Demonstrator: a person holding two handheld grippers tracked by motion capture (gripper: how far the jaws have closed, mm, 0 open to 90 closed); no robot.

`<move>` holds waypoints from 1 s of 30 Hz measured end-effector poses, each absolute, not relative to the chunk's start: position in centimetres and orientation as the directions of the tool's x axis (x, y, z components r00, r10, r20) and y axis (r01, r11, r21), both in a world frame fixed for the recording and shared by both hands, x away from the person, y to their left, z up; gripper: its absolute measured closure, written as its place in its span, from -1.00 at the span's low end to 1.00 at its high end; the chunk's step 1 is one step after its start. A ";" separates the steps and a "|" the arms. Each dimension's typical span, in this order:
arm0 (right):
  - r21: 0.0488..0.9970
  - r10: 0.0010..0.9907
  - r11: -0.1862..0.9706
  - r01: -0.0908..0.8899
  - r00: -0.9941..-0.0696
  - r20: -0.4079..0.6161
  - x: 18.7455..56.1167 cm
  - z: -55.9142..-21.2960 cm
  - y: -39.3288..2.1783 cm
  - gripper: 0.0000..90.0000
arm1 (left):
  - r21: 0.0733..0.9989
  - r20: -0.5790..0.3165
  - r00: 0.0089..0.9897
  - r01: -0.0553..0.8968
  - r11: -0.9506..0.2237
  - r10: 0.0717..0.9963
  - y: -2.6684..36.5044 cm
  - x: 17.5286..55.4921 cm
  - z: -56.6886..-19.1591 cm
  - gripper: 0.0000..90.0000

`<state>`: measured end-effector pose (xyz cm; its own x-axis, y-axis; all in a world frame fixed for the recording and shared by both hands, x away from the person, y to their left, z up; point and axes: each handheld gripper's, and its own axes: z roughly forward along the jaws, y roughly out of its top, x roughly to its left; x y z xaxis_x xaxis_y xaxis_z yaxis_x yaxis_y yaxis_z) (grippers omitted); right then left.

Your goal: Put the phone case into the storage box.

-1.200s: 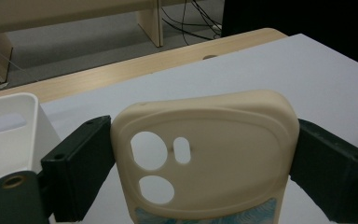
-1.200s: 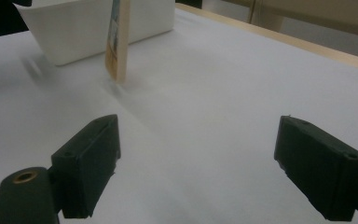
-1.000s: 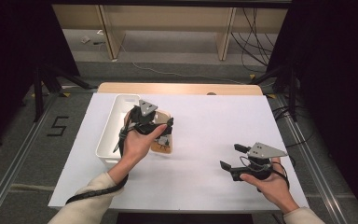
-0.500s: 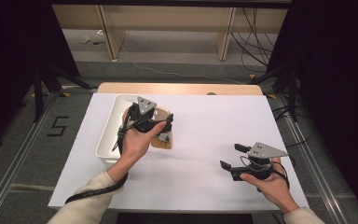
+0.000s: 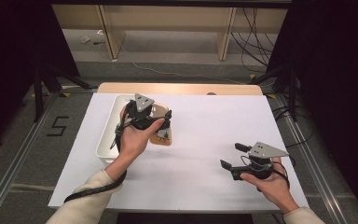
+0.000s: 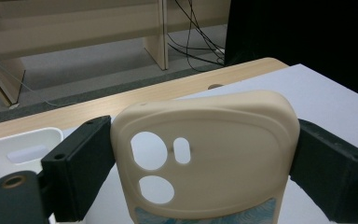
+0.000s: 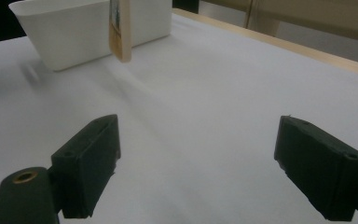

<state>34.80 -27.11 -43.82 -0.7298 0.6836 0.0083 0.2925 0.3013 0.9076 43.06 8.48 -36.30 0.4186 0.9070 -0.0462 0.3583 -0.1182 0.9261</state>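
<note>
A beige phone case (image 6: 205, 154) with camera cut-outs and a patterned inner side stands upright between the jaws of my left gripper (image 6: 200, 161), which is shut on its two sides. In the high view the left gripper (image 5: 161, 122) holds the case (image 5: 162, 134) just above the table at the right rim of the white tray (image 5: 108, 136). My right gripper (image 5: 233, 155) rests in a hand at the near right of the white sheet, open with nothing between its jaws. In the right gripper view, beyond that gripper (image 7: 209, 163), the case (image 7: 120, 28) hangs edge-on in front of the tray (image 7: 74, 28).
A white sheet (image 5: 205, 135) covers the table, with a bare wooden strip (image 5: 182, 88) along its far edge. Wooden furniture legs and cables stand on the floor beyond. Black stands flank the table on both sides.
The left gripper with the case has edged slightly toward the far side. The right gripper has kept still.
</note>
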 end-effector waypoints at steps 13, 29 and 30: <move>0.908 0.686 0.301 0.293 -0.727 0.007 34.8 -43.8 -27.1 -0.66 | 0.932 -0.049 0.409 0.347 -0.106 0.911 8.9 43.3 -35.6 -0.76; 0.906 0.689 0.301 0.296 -0.725 0.007 34.8 -43.8 -27.2 -0.66 | 0.939 -0.050 0.406 0.330 -0.096 0.913 9.2 43.7 -35.1 -0.76; 0.907 0.688 0.301 0.296 -0.725 0.008 34.8 -43.8 -27.2 -0.66 | 0.940 -0.050 0.404 0.329 -0.094 0.913 9.2 43.7 -35.1 -0.76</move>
<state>34.78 -27.18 -43.81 -0.7252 0.6884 0.0078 0.2955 0.3011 0.9066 43.73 9.20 -35.12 0.4042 0.9133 -0.0504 0.3285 -0.0935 0.9398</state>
